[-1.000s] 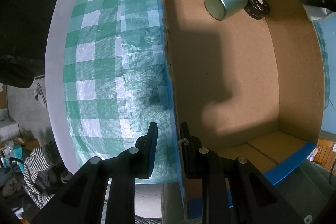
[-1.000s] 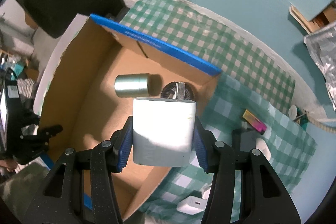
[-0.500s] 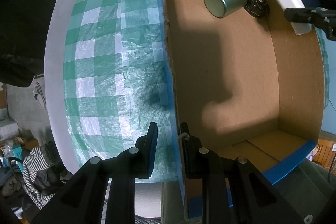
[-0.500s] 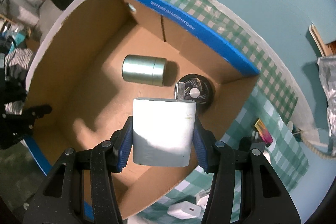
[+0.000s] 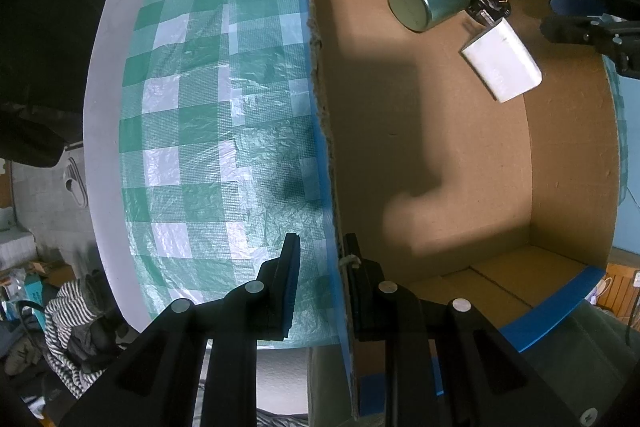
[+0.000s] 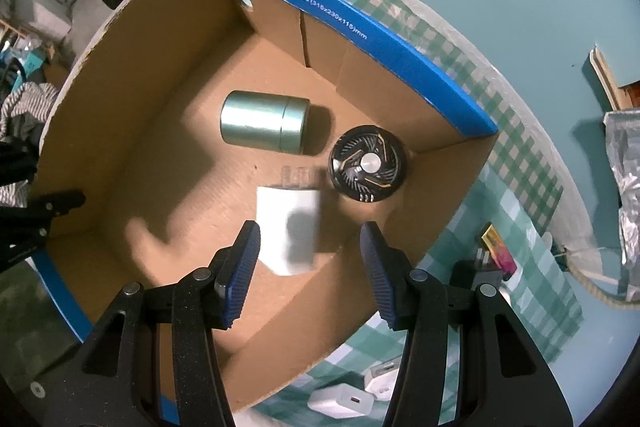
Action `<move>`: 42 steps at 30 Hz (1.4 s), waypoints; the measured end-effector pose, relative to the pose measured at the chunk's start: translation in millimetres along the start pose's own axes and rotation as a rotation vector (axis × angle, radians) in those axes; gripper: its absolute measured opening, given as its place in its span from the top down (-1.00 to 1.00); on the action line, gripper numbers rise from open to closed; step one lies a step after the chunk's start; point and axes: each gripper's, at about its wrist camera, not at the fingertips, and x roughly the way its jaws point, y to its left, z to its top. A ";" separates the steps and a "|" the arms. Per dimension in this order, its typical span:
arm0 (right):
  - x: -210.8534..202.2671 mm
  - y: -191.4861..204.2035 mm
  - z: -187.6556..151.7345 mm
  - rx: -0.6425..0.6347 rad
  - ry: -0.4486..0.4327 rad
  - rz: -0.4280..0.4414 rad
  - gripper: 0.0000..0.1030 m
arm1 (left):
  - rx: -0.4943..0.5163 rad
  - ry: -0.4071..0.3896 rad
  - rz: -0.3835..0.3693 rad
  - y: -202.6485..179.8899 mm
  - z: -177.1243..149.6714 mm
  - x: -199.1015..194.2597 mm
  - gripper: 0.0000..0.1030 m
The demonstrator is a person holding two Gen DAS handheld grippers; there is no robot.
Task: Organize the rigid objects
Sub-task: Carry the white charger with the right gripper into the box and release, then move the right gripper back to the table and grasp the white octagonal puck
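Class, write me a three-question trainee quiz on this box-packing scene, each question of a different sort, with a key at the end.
1. True or false: the right gripper is clamped on the white charger.
2. Multiple choice: what does the left gripper hold? A) the metal tin B) the cardboard box's wall C) the tablecloth
3. Short answer: how many items are inside the cardboard box, and which are they?

Key
1. False: its jaws stand apart and the charger is clear of them, blurred, inside the box.
2. B: one finger is outside the wall, one inside.
3. Three: the metal tin on its side, the black round fan-like disc, and the white charger.
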 end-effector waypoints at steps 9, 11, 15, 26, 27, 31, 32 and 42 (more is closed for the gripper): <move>-13.5 -0.8 -1.6 0.031 -0.031 0.003 -0.29 | -0.002 0.002 0.000 -0.2 0.4 0.5 0.59; -17.6 -2.4 -2.9 0.044 -0.040 0.012 -0.29 | -0.001 0.003 0.001 -0.6 0.7 0.6 0.59; -26.8 -6.1 -7.2 0.070 -0.061 0.025 -0.29 | 0.000 0.004 0.002 -0.1 0.3 0.9 0.59; -53.3 -26.9 -33.8 0.187 -0.098 0.027 -0.29 | 0.007 -0.001 0.003 -0.4 -1.7 0.3 0.59; -55.6 -30.1 -37.4 0.202 -0.101 0.026 -0.29 | 0.007 -0.002 0.003 -0.5 -1.7 0.1 0.59; -62.3 -42.2 -50.6 0.261 -0.111 0.030 -0.29 | 0.007 -0.002 0.003 -0.7 -1.6 -0.4 0.59; -63.3 -45.1 -53.9 0.274 -0.112 0.030 -0.29 | 0.007 -0.002 0.004 -0.7 -1.6 -0.2 0.59; -59.8 -79.3 -93.7 0.428 -0.091 0.035 -0.29 | 0.007 0.000 0.003 -0.3 -1.5 -0.2 0.59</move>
